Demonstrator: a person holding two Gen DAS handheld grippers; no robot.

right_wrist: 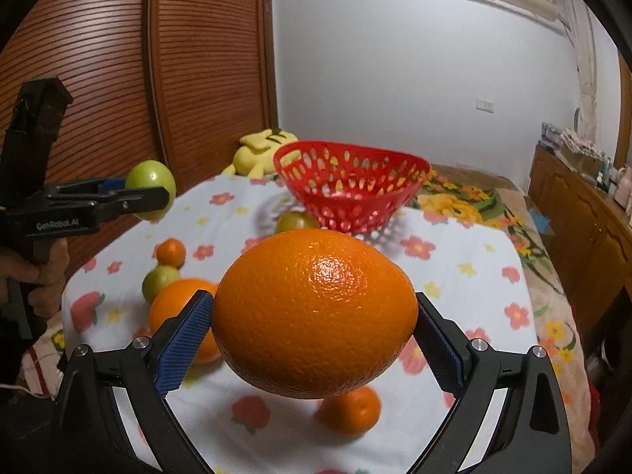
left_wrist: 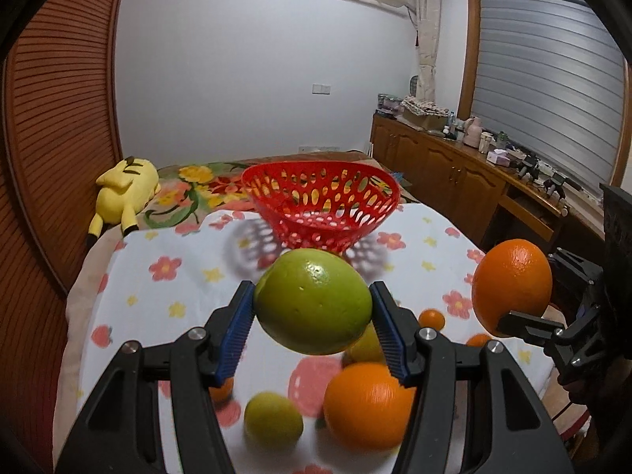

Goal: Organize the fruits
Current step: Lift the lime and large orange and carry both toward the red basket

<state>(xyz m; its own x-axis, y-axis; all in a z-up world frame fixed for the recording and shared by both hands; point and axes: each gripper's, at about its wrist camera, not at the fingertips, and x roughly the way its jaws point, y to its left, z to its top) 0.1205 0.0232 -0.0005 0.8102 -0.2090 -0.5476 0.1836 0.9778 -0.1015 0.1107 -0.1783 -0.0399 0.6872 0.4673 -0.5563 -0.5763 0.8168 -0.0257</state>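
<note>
Left wrist view: my left tongs are clenched on a big green citrus, one blue pad pressed to each side, and the fruit hangs clear above the flowered cloth spread over the bed. Beneath and just behind it lie loose fruits: a large orange at lower right, a small green fruit beside it, a yellow-green one half hidden, and a tiny mandarin farther right. Off to the right my right tongs grip a big orange, also lifted off the cloth. Past the green citrus stands the red perforated basket, upright on the cloth; I see no fruit in it. At the far left a yellow plush toy lies on the floral blanket against the slatted wooden wall.

In the right wrist view, my right tongs clasp the same orange across its width, raised over a small mandarin. To the left sit another orange, a green fruit and a small mandarin. Farther left my left tongs carry the green citrus in the air. One more green fruit rests just before the basket.
</note>
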